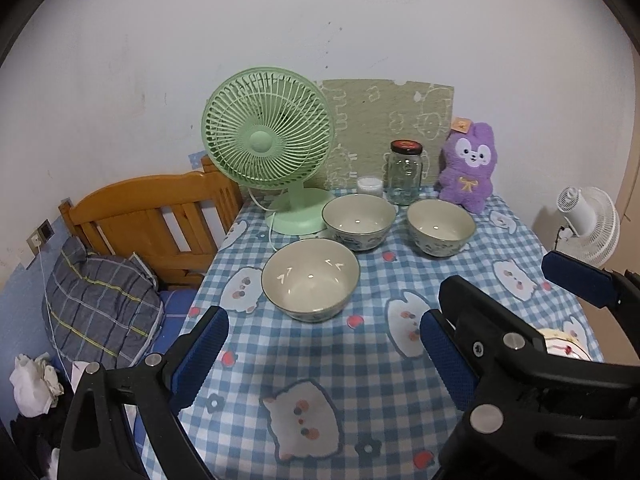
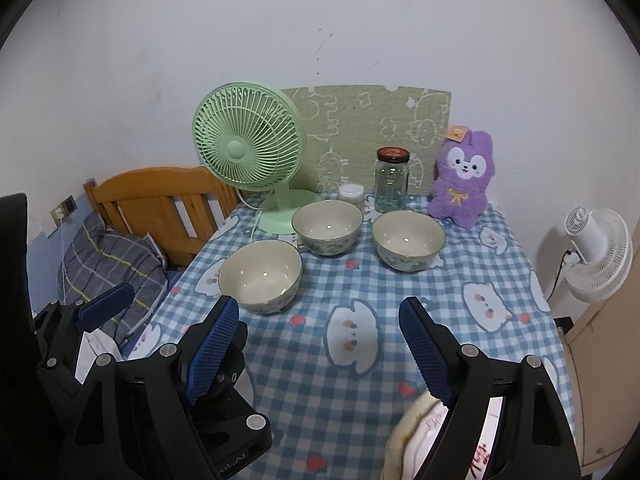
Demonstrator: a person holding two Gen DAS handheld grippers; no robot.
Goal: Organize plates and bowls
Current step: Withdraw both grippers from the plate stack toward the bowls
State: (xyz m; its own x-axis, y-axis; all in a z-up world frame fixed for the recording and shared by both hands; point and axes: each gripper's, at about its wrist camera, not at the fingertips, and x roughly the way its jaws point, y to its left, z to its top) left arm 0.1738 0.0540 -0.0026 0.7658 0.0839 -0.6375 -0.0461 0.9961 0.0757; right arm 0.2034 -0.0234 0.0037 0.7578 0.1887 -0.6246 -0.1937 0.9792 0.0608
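Observation:
Three cream bowls with blue-green patterns stand on the checked tablecloth (image 1: 360, 380): a near left bowl (image 1: 310, 278) (image 2: 260, 274), a far middle bowl (image 1: 359, 220) (image 2: 327, 226) and a far right bowl (image 1: 440, 226) (image 2: 408, 238). A cream-rimmed plate (image 1: 560, 342) (image 2: 412, 436) lies at the table's front right, partly hidden behind my right gripper's right finger. My left gripper (image 1: 324, 356) is open and empty, hovering in front of the near bowl. Beside it, my right gripper (image 2: 320, 352) hangs open over bare cloth, with nothing between its pads.
At the back stand a green desk fan (image 1: 268, 148), a glass jar with a dark lid (image 1: 405, 174), a small white-lidded pot (image 1: 370, 186) and a purple plush toy (image 1: 468, 168). A wooden bed headboard (image 1: 156, 220) and pillow lie left; a white fan (image 1: 588, 224) stands right.

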